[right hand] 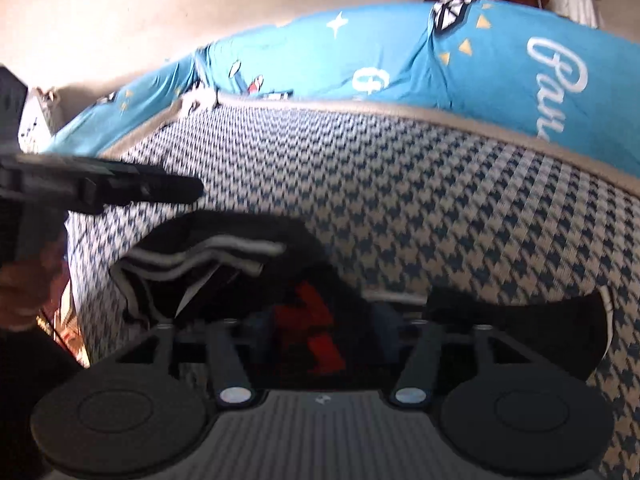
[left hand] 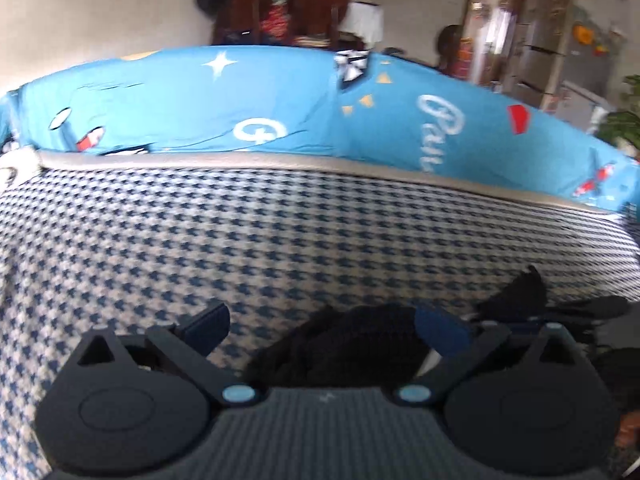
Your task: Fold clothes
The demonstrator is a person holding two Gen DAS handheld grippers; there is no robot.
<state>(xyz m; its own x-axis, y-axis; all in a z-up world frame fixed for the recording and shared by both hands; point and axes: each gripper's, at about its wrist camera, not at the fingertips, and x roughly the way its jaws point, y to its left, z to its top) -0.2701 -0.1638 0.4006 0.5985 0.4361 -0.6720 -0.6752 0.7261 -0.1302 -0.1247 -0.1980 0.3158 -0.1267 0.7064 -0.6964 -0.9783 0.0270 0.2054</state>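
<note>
Garment (right hand: 240, 280) near, perhaps at, mat edge (right hand: 80, 280)

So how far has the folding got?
Partly done, by the look: the black garment lies bunched on the checked cover, striped edge doubled over. In hand: nothing; the left gripper and right gripper stand open above it. Left: flattening and finishing folds.
</note>
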